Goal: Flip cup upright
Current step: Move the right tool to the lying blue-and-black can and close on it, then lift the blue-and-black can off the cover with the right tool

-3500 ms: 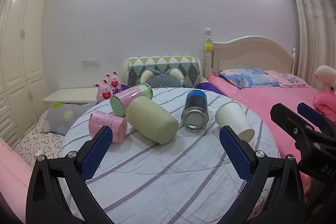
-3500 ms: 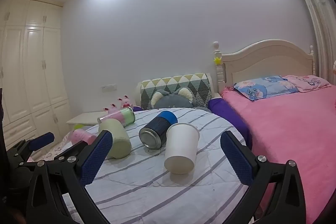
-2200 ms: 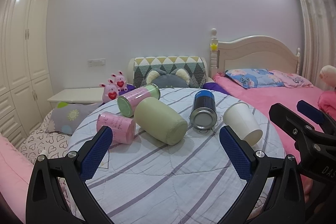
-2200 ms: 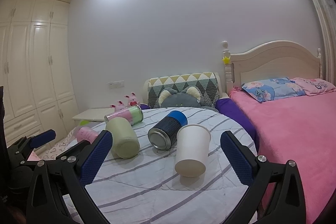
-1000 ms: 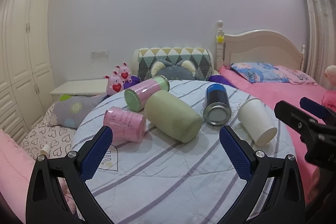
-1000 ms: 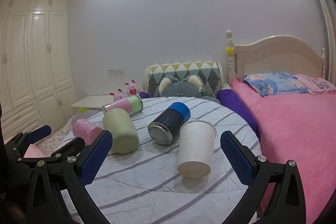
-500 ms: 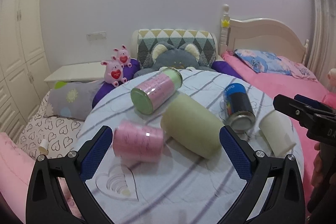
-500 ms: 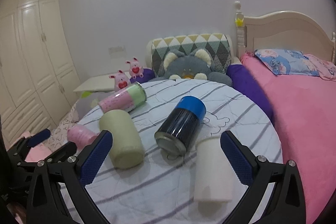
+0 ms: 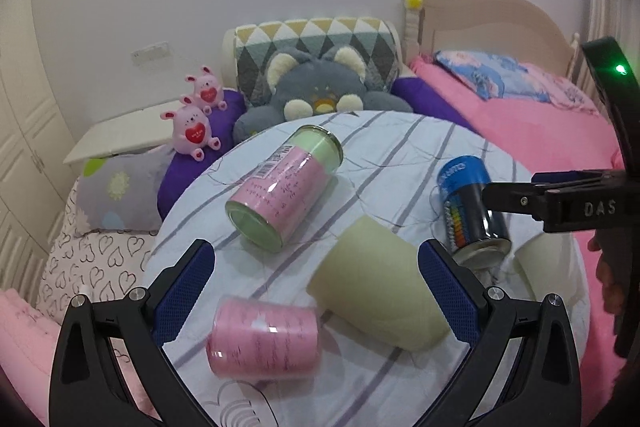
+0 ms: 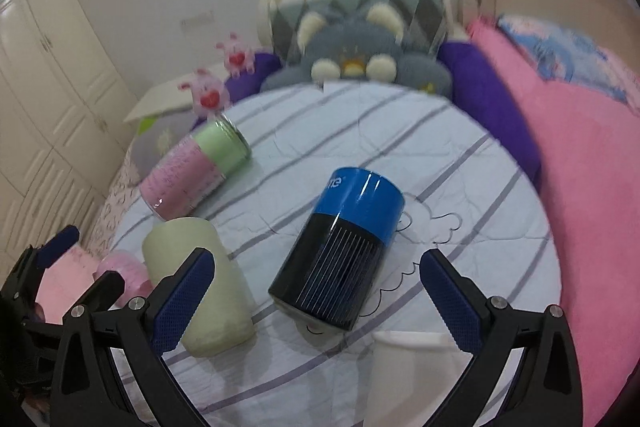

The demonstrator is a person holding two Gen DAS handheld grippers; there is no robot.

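Observation:
Several cups lie on their sides on a round table with a striped cloth (image 9: 384, 155). A small pink cup (image 9: 264, 337) lies between my left gripper's (image 9: 316, 291) open fingers. A pale green cup (image 9: 376, 287) lies to its right, a pink-and-green glass jar (image 9: 284, 193) lies farther back, and a blue-and-black can (image 9: 472, 211) lies at right. My right gripper (image 10: 316, 291) is open above the can (image 10: 340, 247) and the white paper cup (image 10: 412, 367). The pale green cup (image 10: 200, 279) is by its left finger.
A grey plush toy (image 9: 320, 87) and two pink bunny toys (image 9: 192, 123) sit behind the table. A pink bed (image 9: 532, 123) runs along the right. White wardrobes (image 10: 44, 79) stand at the left. My right gripper's body (image 9: 560, 203) shows in the left wrist view.
Both grippers have risen, moved forward over the table and tilted down. The cups now appear closer and lower in both views. No cup has moved.

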